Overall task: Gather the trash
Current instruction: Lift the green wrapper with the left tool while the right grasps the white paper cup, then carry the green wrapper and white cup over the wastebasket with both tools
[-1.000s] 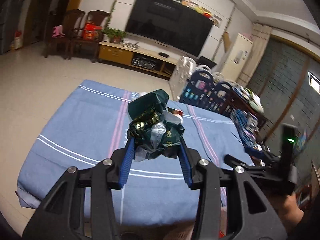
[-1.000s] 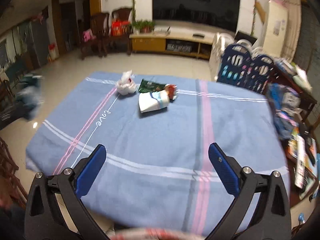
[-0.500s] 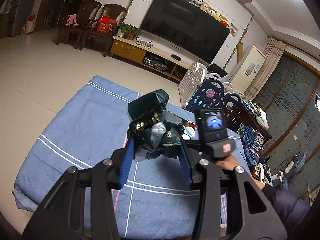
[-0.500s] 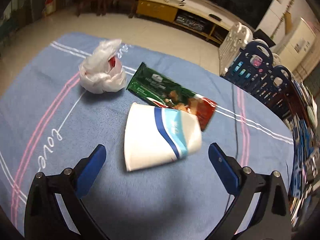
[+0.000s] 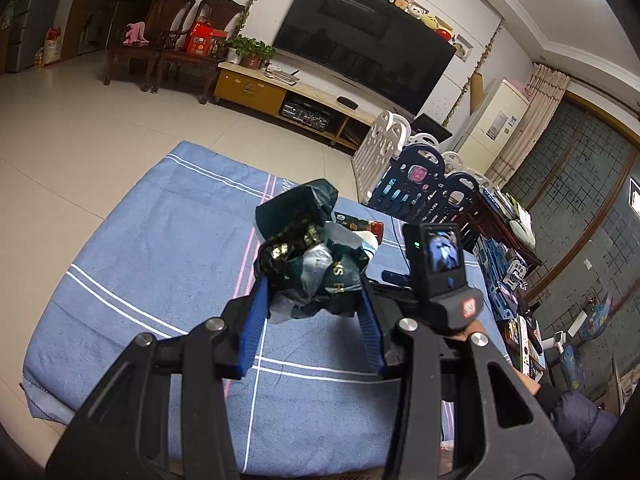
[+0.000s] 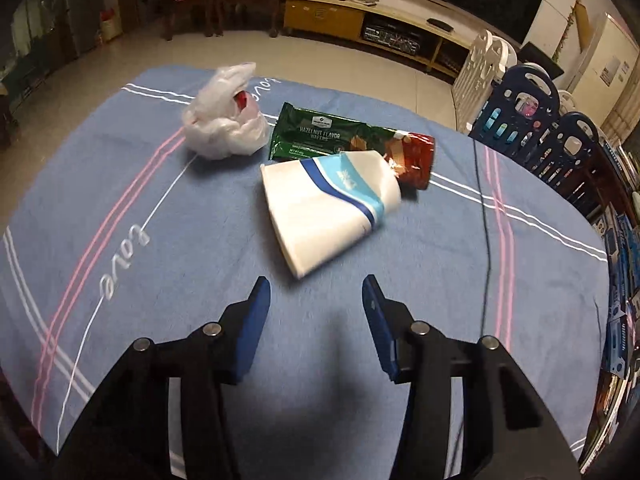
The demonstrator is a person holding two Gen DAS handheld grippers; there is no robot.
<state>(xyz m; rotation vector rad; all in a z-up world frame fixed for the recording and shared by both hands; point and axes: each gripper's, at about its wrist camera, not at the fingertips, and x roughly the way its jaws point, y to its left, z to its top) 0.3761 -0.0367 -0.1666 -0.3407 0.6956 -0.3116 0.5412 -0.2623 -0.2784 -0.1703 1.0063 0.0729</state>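
My left gripper [image 5: 314,292] is shut on a crumpled dark green plastic bag [image 5: 310,252], held above the blue tablecloth [image 5: 160,240]. My right gripper [image 6: 316,284] is open and empty, low over the cloth, just short of a flattened white paper cup with blue stripes [image 6: 328,208] that lies on its side. Behind the cup lies a green and red hazelnut wafer wrapper [image 6: 340,140]. A crumpled white plastic bag [image 6: 224,128] sits to the left of it. The right gripper's camera body [image 5: 438,264] shows in the left wrist view.
A black cable [image 6: 486,220] runs across the cloth right of the cup. White and navy play-fence panels [image 6: 532,108] stand past the table's far right corner. Shelves of books [image 6: 624,264] line the right side. A TV cabinet [image 6: 360,20] stands across the tiled floor.
My right gripper has moved forward and down to the paper cup, and its jaws have narrowed. My left gripper still holds the green bag and has hardly shifted.
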